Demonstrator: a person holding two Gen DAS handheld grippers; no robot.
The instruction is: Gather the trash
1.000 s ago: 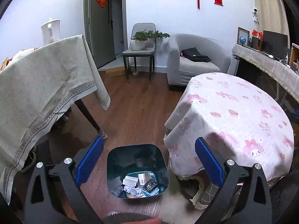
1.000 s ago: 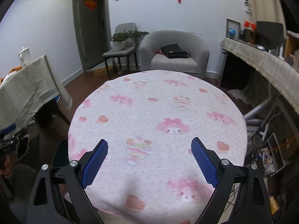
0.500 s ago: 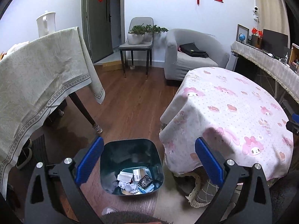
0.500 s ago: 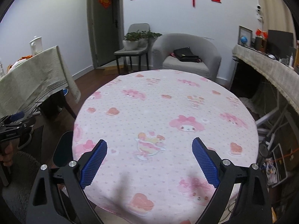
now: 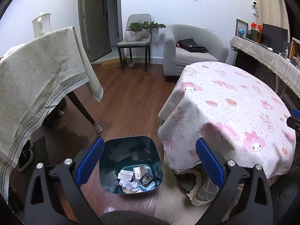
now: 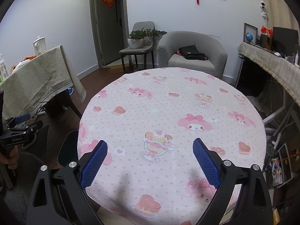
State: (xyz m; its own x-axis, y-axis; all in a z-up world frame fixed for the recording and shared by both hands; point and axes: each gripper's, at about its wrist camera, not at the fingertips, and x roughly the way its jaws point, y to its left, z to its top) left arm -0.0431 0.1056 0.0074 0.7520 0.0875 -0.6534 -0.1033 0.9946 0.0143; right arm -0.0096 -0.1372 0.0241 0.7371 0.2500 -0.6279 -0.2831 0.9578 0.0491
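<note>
Both my left gripper (image 5: 149, 159) and right gripper (image 6: 150, 160) gape empty, lifted higher than a second ago. Trash (image 5: 136, 180) lies in the bin (image 5: 131, 146); collection looks finished.

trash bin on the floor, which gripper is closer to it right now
Left. The left gripper hangs open directly above the trash bin. The right gripper is open over the pink round table, with the bin off to its left.

White walls, wood floor (image 5: 131, 101) — grey armchair (image 6: 193, 56), chair (image 5: 135, 43) with plants, two cloth-covered tables.
</note>
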